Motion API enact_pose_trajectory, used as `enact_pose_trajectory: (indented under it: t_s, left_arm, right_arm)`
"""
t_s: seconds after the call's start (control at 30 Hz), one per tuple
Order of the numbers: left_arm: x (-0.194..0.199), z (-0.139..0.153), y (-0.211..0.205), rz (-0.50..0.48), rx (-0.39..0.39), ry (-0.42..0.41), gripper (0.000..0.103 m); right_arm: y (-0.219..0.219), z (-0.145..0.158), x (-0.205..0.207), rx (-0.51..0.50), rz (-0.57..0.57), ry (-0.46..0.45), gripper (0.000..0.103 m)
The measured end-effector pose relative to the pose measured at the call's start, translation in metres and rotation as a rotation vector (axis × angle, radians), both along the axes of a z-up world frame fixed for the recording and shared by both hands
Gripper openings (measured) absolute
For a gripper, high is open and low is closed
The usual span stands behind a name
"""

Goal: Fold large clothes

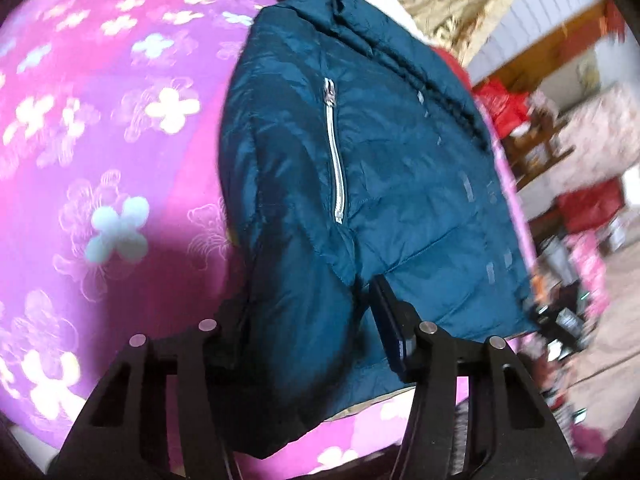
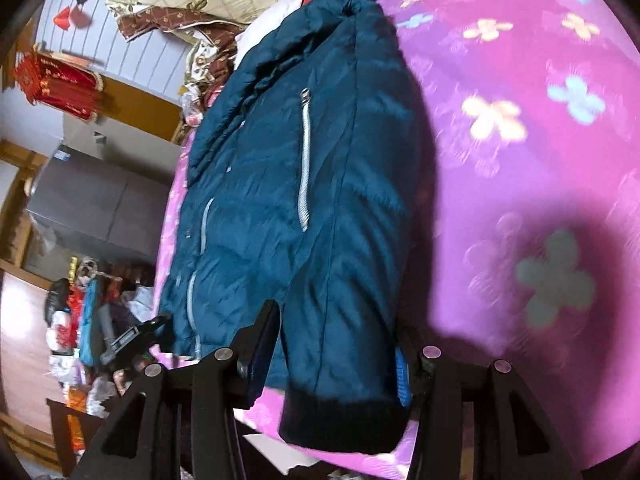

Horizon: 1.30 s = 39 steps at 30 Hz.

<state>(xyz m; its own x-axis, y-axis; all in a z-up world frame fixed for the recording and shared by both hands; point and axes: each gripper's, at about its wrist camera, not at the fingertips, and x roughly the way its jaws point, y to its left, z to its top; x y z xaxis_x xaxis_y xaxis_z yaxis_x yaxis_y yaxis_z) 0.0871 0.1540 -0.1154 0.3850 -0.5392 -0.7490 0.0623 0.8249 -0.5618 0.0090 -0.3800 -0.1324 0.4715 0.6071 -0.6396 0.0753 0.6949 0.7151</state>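
Both grippers angled down, clamping jacket

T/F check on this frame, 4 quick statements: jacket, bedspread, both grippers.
1. The jacket is teal blue. True.
2. The bedspread is plain white. False: it is pink-purple with flower prints.
3. The right gripper has the jacket's sleeve, near the dark knit cuff, between its fingers. True.
4. The left gripper hangs over bare bedspread with nothing between its fingers. False: jacket fabric lies between them.
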Motion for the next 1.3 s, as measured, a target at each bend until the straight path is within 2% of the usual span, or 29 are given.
enact_pose_trajectory:
  t_s: [0.07,0.13,0.23,0.37,0.6,0.67,0.93,0.97,1.03,1.07,1.1,1.2,1.3]
  left_arm:
    - [-0.002,-0.004,0.007,0.027,-0.069,-0.005,0.053]
    - [-0.007,-0.012,0.016,0.066,-0.179,-0.015,0.055]
    - [-0.009,-0.016,0.024,0.09,-0.255,-0.01,0.056]
    - [-0.011,-0.016,0.022,0.076,-0.27,-0.012,0.058]
    - [-0.018,-0.012,0.019,0.052,-0.322,-0.04,0.08]
    - [-0.019,-0.01,0.014,0.042,-0.318,-0.047,0.082]
    - [-0.023,-0.005,-0.012,-0.006,-0.181,-0.087,0.082]
    - [-0.024,-0.005,-0.015,-0.002,-0.164,-0.089,0.082]
    - [-0.027,-0.006,-0.02,0.016,-0.117,-0.08,0.063]
    - [-0.027,-0.008,-0.023,0.019,-0.09,-0.064,0.037]
    - [-0.027,-0.011,-0.025,0.027,-0.06,-0.043,0.029]
    - [-0.026,-0.006,-0.025,0.065,-0.021,-0.022,0.023]
    - [-0.03,0.016,-0.023,0.099,0.0,-0.053,0.021]
  right_arm:
    - [0.005,-0.002,0.0,0.027,0.001,-0.005,0.047]
    - [0.01,-0.005,0.003,0.059,0.007,-0.008,0.047]
    - [0.019,-0.007,0.006,0.087,0.003,-0.018,0.047]
    - [0.02,-0.009,0.005,0.11,-0.017,-0.031,0.047]
    - [0.018,-0.008,0.001,0.11,-0.072,-0.037,0.047]
    - [0.017,-0.008,0.001,0.109,-0.08,-0.038,0.047]
    - [0.021,-0.007,0.001,0.091,-0.132,-0.051,0.047]
    - [0.022,-0.007,0.001,0.079,-0.139,-0.054,0.042]
    - [0.026,-0.005,0.003,0.024,-0.145,-0.038,0.029]
    - [0.027,-0.005,0.004,0.017,-0.146,-0.033,0.026]
    - [0.028,-0.005,0.005,0.014,-0.138,-0.02,0.025]
    - [0.026,-0.002,0.008,0.001,-0.122,-0.005,0.02]
    - [0.023,0.007,0.006,0.0,-0.123,-0.019,0.017]
